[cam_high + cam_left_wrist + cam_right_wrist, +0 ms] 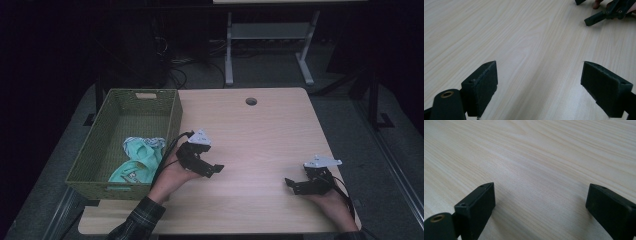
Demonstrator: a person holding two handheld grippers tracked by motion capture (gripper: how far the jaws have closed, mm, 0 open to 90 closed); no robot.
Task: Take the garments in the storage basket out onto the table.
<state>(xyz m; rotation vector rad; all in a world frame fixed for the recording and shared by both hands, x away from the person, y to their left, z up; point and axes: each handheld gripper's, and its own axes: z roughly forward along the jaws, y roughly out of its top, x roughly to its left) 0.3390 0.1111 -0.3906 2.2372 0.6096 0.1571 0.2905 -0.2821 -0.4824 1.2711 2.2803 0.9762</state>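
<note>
While both rest low over the bare table (260, 130), the left gripper (216, 169) and right gripper (290, 184) gape, holding nothing.

Dim room, grey floor (280, 80); white-legged desk (270, 30) behind wooden table (260, 135).

A basket (107, 150) is set at the left edge of the table (260, 135), left of frame centre in the high view. What appears to be crumpled cloth (140, 157) is seen lying in its near half. The left gripper (212, 170) is held just right of the basket, low over the table. The right gripper (295, 186) is placed at the lower right, well apart from it. A hole (251, 101) is seen near the table's far edge.
</note>
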